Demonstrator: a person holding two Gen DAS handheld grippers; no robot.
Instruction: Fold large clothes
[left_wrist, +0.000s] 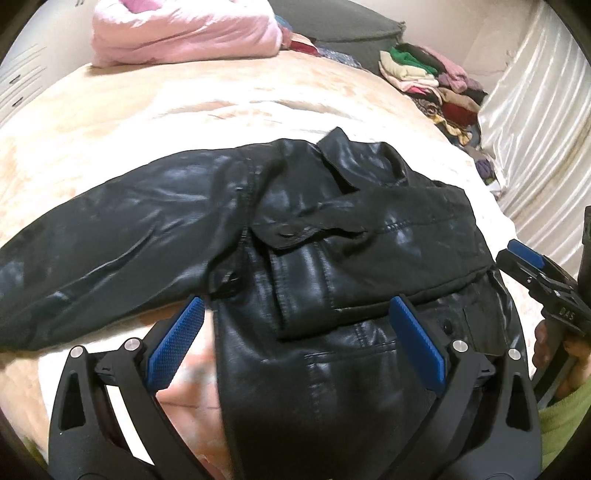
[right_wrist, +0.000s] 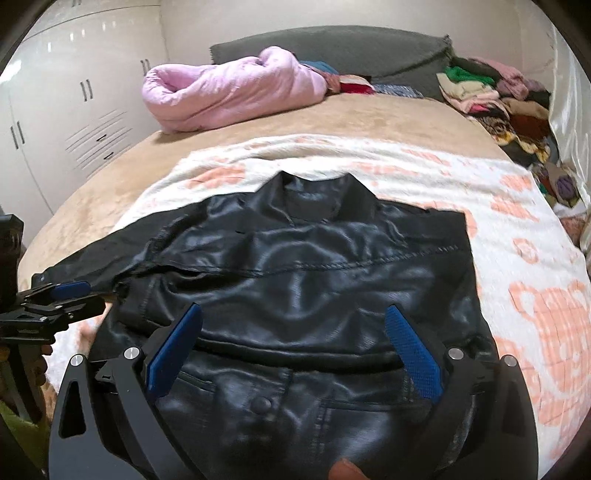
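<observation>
Jacket: a black leather jacket (right_wrist: 295, 266) is laid flat on the white-and-peach blanket (right_wrist: 524, 258) toward the near edge of the bed — collar pointed at the headboard, one sleeve stretched out toward the bed's left edge.
Left gripper (left_wrist: 295, 347): jaws spread wide above the jacket's lower part, nothing pinched.
Right gripper (right_wrist: 295, 350): also spread wide, held over the jacket — nothing gripped.
Far end: a pink quilt (right_wrist: 229, 96) is bundled up there.
Far right corner: a pile of clothes (right_wrist: 495, 99) is stacked.
</observation>
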